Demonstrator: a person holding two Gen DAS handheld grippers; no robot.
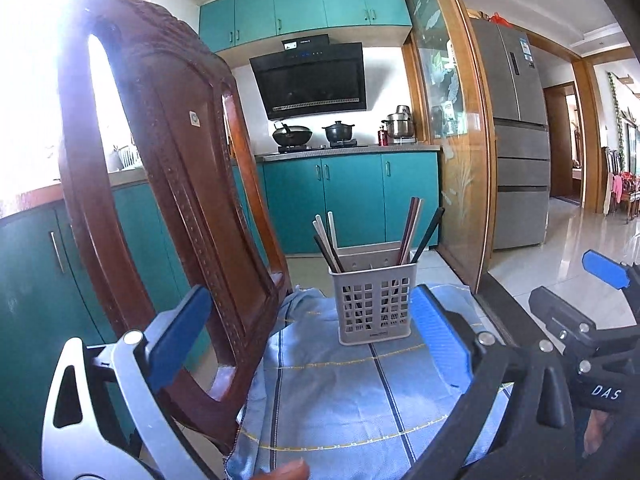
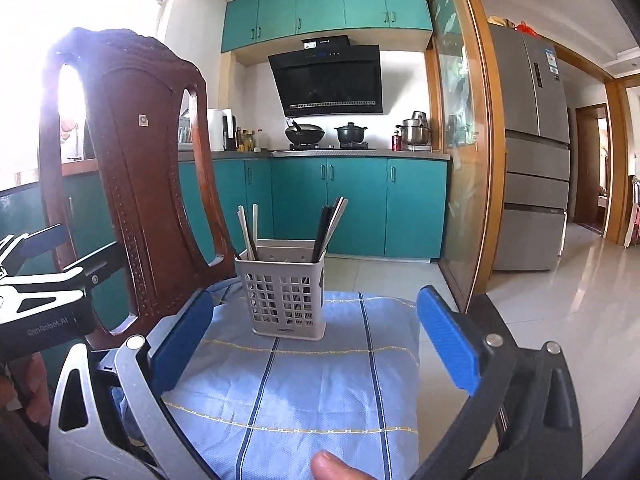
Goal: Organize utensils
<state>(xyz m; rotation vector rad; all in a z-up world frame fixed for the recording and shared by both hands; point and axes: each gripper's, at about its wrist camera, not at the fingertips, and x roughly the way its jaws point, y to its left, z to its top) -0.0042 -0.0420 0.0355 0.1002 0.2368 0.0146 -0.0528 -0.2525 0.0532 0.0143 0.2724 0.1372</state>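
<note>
A: How far along are we?

B: By the look of it, nearly done. The chopsticks (image 1: 408, 232) stand in the grey basket (image 1: 374, 304), centre frame, on the blue cloth (image 1: 332, 392); none lie loose.

A: Grippers?

B: The left gripper (image 1: 316, 340) and the right gripper (image 2: 316, 344) are both spread wide, holding nothing.

A: Any writing?

B: "DAS" at lower right in the left view, "GenRobot.AI" at lower left in the right view. The basket's label is too small to read.
</note>
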